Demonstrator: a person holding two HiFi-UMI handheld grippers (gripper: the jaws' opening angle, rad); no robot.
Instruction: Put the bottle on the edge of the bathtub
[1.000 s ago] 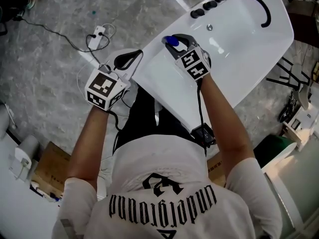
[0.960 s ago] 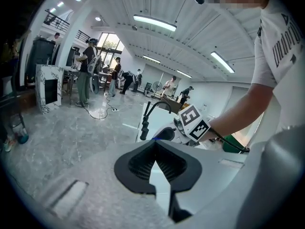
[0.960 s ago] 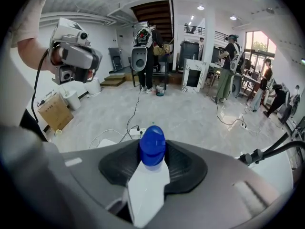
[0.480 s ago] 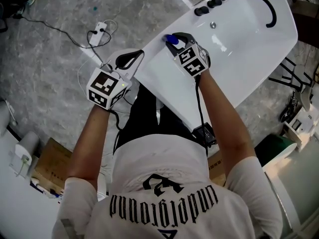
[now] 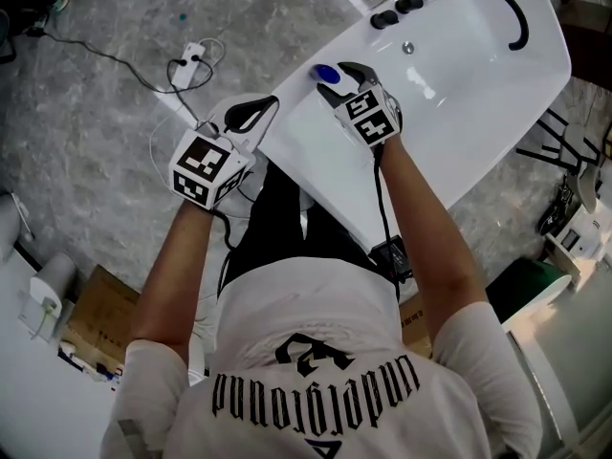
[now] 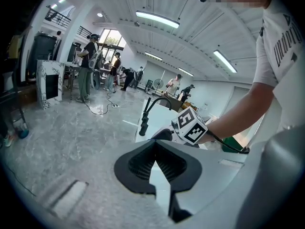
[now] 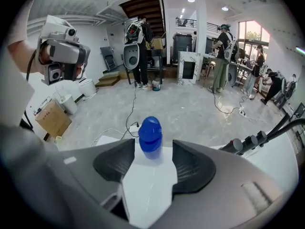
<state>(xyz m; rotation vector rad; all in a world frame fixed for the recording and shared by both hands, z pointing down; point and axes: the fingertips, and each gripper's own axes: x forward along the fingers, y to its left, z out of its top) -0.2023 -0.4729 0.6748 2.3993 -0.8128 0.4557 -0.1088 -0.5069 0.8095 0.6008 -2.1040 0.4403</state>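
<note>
1. R gripper (image 7: 152,149): jaws opening, pads clear of the blue-topped bottle (image 7: 150,133) between them.
2. Bottle stands upright on the rim of the white glossy bathtub (image 5: 287,130), so placing looks done.
3. Left to do: pull R gripper away w/o knocking it.
4. L gripper (image 6: 156,147): jaws together, empty, off to the side.

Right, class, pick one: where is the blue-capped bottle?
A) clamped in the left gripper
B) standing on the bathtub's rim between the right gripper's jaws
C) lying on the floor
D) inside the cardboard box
B: the bottle stands upright on the bathtub rim between the jaws of the right gripper, which are opening, pads clear of it.
</note>
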